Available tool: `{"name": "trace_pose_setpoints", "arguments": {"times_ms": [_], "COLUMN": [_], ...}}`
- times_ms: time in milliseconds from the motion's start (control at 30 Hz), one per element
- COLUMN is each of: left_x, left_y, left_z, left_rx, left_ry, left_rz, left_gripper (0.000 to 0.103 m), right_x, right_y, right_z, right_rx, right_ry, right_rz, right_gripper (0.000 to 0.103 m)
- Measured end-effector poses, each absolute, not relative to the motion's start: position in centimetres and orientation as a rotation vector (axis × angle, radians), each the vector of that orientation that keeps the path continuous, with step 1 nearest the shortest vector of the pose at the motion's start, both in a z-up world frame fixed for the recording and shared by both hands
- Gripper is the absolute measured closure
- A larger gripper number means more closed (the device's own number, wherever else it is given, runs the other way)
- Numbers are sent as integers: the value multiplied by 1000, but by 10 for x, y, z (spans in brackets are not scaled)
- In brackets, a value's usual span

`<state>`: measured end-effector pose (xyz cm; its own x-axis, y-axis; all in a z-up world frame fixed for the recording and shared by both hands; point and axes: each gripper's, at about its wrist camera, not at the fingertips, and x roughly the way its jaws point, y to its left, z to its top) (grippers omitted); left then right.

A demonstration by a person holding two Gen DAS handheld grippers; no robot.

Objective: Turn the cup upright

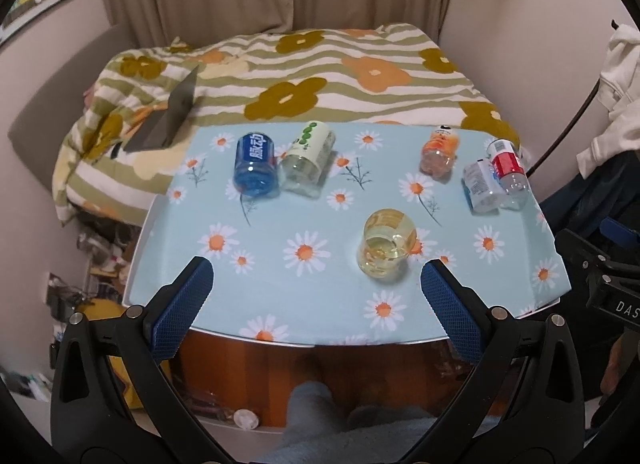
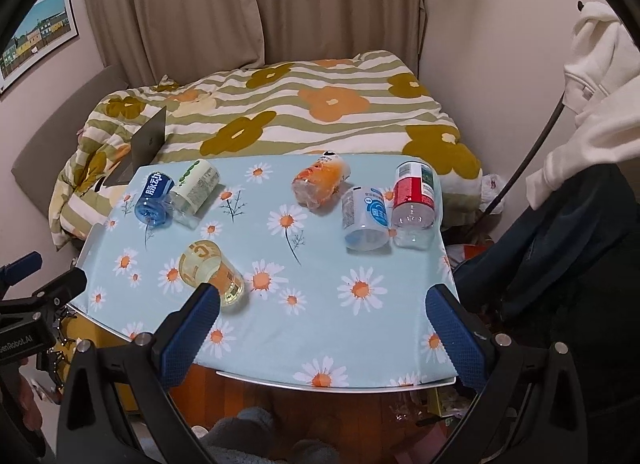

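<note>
A clear yellowish cup (image 1: 386, 243) lies on its side on the daisy-print tablecloth (image 1: 312, 288), near the front of the table. In the right wrist view the cup (image 2: 211, 272) lies at the front left, its base towards me. My left gripper (image 1: 316, 284) is open and empty, held above the table's front edge, with the cup just beyond its right finger (image 1: 448, 304). My right gripper (image 2: 322, 312) is open and empty above the front edge, its left finger (image 2: 192, 328) just in front of the cup.
Several bottles lie on their sides at the back: a blue one (image 1: 255, 165) beside a green-labelled one (image 1: 307, 158), an orange one (image 1: 440, 152), and a white-blue one (image 2: 366, 219) beside a red-labelled one (image 2: 414, 204). A bed (image 1: 304, 76) with a laptop (image 1: 168, 116) stands behind.
</note>
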<state>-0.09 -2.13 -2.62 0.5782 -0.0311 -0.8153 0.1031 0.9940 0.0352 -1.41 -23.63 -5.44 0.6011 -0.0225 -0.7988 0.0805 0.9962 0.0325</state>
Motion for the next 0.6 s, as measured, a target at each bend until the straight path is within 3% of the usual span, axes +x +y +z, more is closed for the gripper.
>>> {"name": "trace_pose_setpoints", "arguments": {"times_ms": [600], "left_x": [-6], "left_y": [-23], "left_z": [-23], "left_rx": [96], "left_ry": [945], "left_rz": [-78], "left_gripper": [0], "right_x": [-19], "right_y": [-239], "right_z": [-54], "right_rx": [78], "right_ry": [922], "right_rz": [-70], "right_gripper": [0]}}
